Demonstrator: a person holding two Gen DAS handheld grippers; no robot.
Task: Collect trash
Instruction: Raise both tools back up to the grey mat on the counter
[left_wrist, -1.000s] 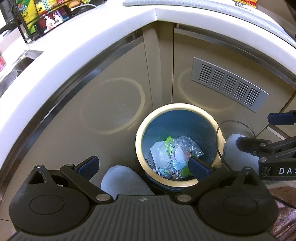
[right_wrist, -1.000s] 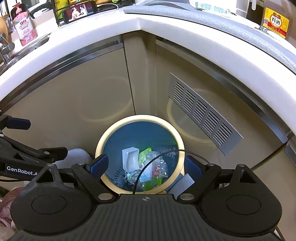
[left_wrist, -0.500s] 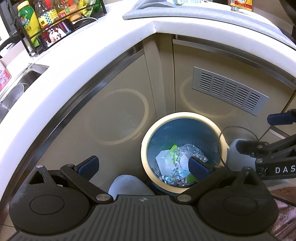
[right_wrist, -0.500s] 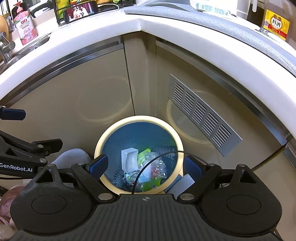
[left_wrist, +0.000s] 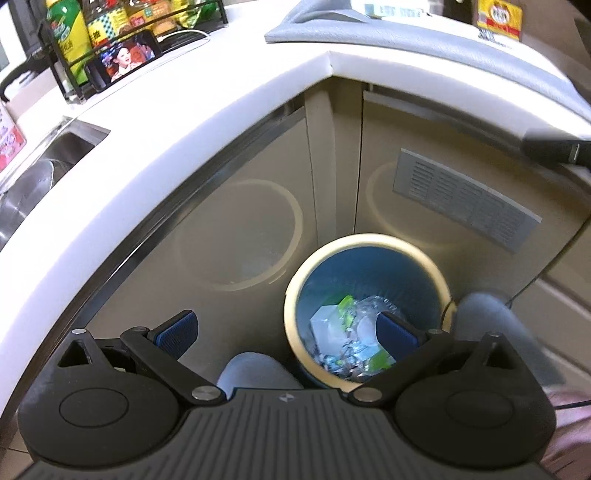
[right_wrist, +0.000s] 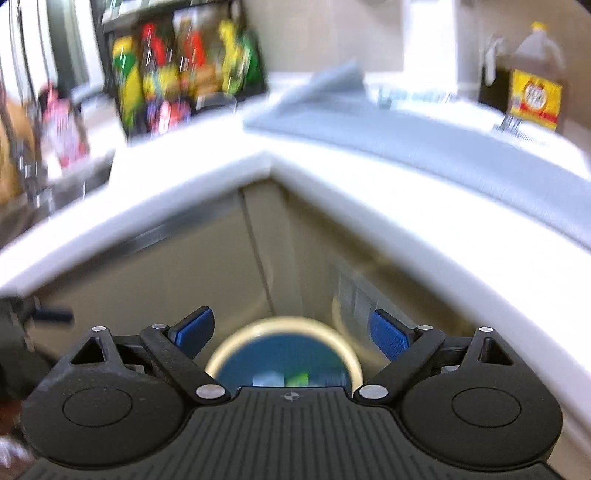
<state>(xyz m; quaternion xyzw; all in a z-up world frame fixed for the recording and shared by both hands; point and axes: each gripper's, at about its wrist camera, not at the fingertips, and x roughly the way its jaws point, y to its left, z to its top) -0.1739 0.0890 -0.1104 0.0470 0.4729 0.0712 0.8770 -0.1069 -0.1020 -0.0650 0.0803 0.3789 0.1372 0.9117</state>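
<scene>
Trash (left_wrist: 351, 339): lies loose in the bottom of the blue bin (left_wrist: 369, 266), which stands on the floor in the inner corner of the cabinets, under the white countertop (left_wrist: 166, 122).

Left wrist view: left gripper (left_wrist: 286, 332) above the bin and a little to its left, fingers spread wide, nothing between the pads. Bin contents: a white box-like piece, green wrapper, crumpled clear plastic. Cream rim intact, bin upright. Person's knees flank the bin. Phone (left_wrist: 125, 61) propped against the bottle rack on the counter, screen lit.

Right wrist view: heavily motion-blurred. Right gripper (right_wrist: 291, 332) also spread apart and empty, tilted up so the counter and the grey mat (right_wrist: 424, 136) fill most of the frame. Bin (right_wrist: 284, 332) only partly seen at the bottom edge, between the fingers.

Judgement: deposit step looks finished; both tools carry nothing. Next move calls for locating another piece on the counter. None is clearly identifiable through the blur, so a steadier look is needed first.
</scene>
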